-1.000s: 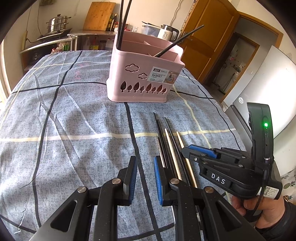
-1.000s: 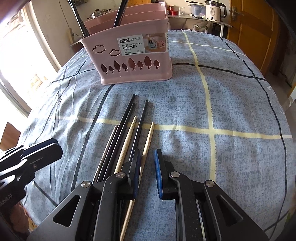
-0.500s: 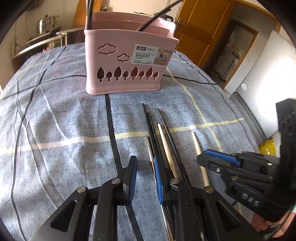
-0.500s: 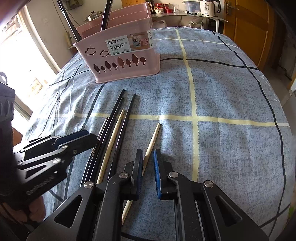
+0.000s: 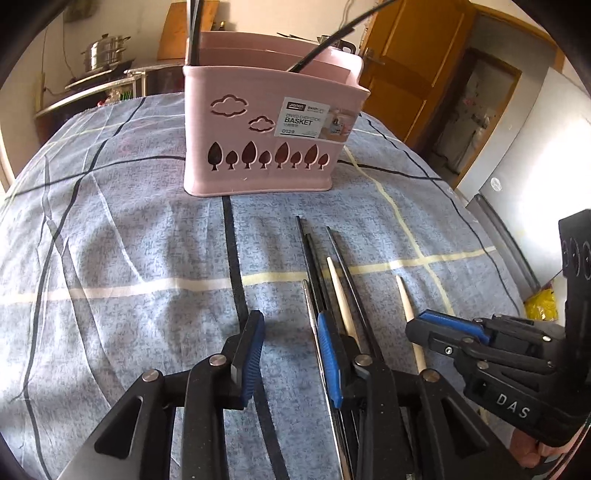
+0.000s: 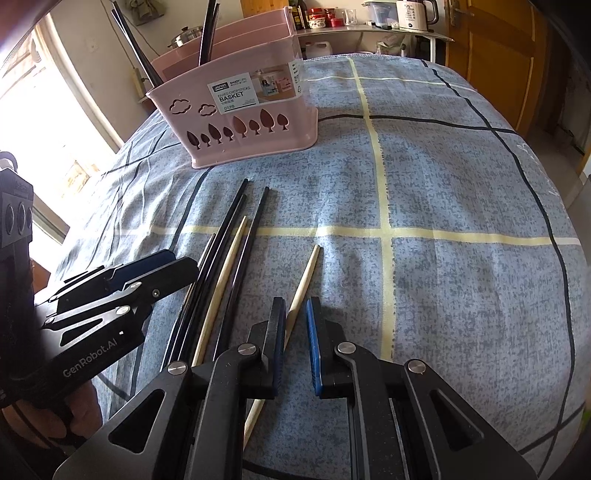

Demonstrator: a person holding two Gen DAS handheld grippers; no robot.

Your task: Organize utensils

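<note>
- While the pink chopstick basket stands upright at the far part of the table, several chopsticks lie loose on the blue checked tablecloth in front of it.
- Inside the basket some black chopsticks stand and lean over the rim; which compartment holds them I cannot tell.
- On the cloth, the black chopsticks lie close together in a bundle, with one light wooden chopstick among them and a thin metal-coloured one at the bundle's edge.
- A second wooden chopstick lies a little apart from the bundle, on the side toward the right gripper.
- The left gripper is low over the cloth and its jaws have just been opening; they stand moderately apart. The thin metal-coloured chopstick runs just beside the inner face of one blue pad, but nothing is pressed between the pads.
- The right gripper has its jaws narrowly apart. The separate wooden chopstick passes under the gap, close to one pad; the pads do not seem to clamp it.
- A hand holds the left gripper's handle at the lower edge of the right wrist view.
</note>
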